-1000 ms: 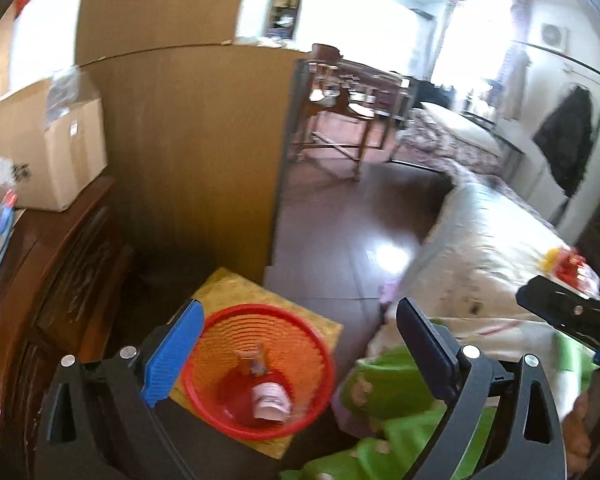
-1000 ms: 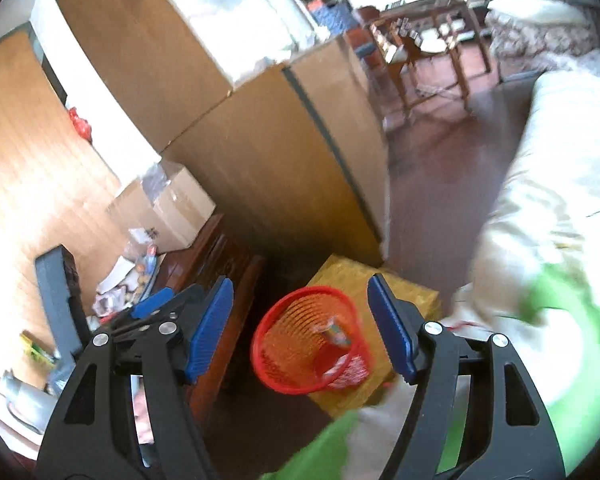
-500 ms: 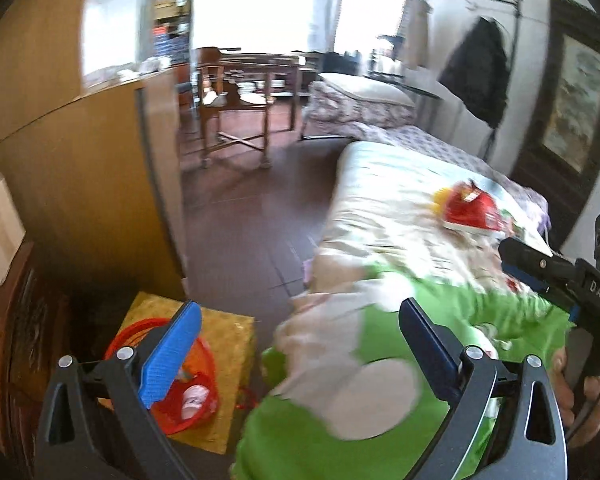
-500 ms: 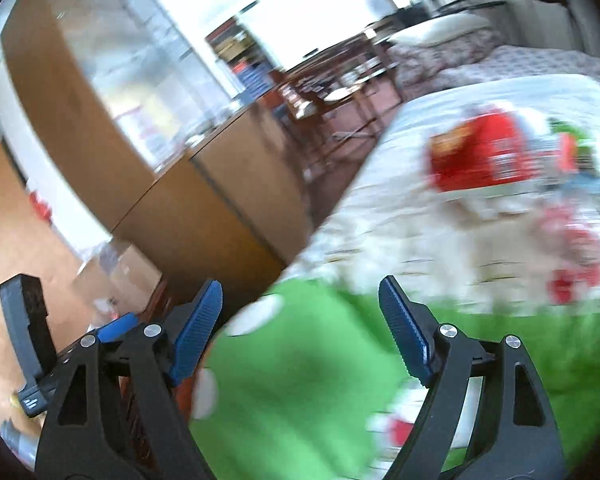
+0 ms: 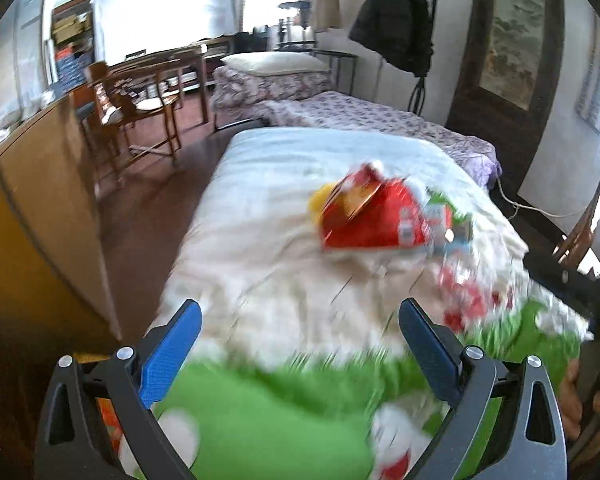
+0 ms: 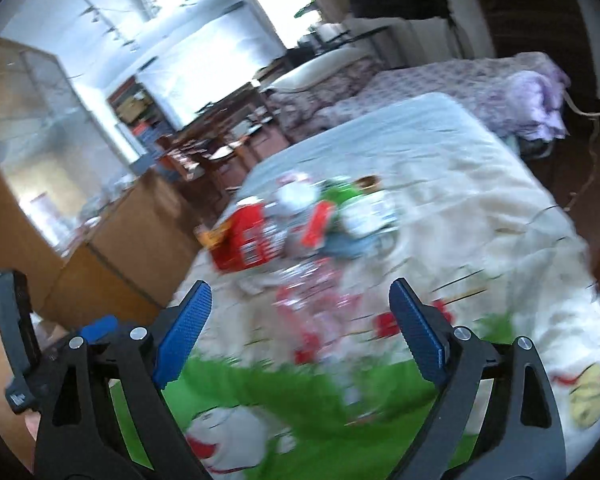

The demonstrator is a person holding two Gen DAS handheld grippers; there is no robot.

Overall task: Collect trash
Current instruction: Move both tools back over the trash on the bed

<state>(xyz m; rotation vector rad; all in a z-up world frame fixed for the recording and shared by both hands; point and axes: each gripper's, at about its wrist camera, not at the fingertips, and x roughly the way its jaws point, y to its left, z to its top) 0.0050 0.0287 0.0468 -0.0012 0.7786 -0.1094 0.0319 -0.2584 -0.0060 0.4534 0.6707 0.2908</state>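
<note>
Both empty: left gripper [image 5: 300,340] with jaws wide apart, right gripper [image 6: 298,316] with jaws opening and nothing between them, crinkly red snack bag [image 5: 374,216] and more bright wrappers [image 6: 356,216] left to pick up, all piled on white bed [image 5: 284,184].

A wooden chair [image 5: 134,98] stands beside a wooden table [image 5: 168,62] on the dark floor. A black coat [image 5: 394,26] hangs near a framed picture [image 5: 512,40].
</note>
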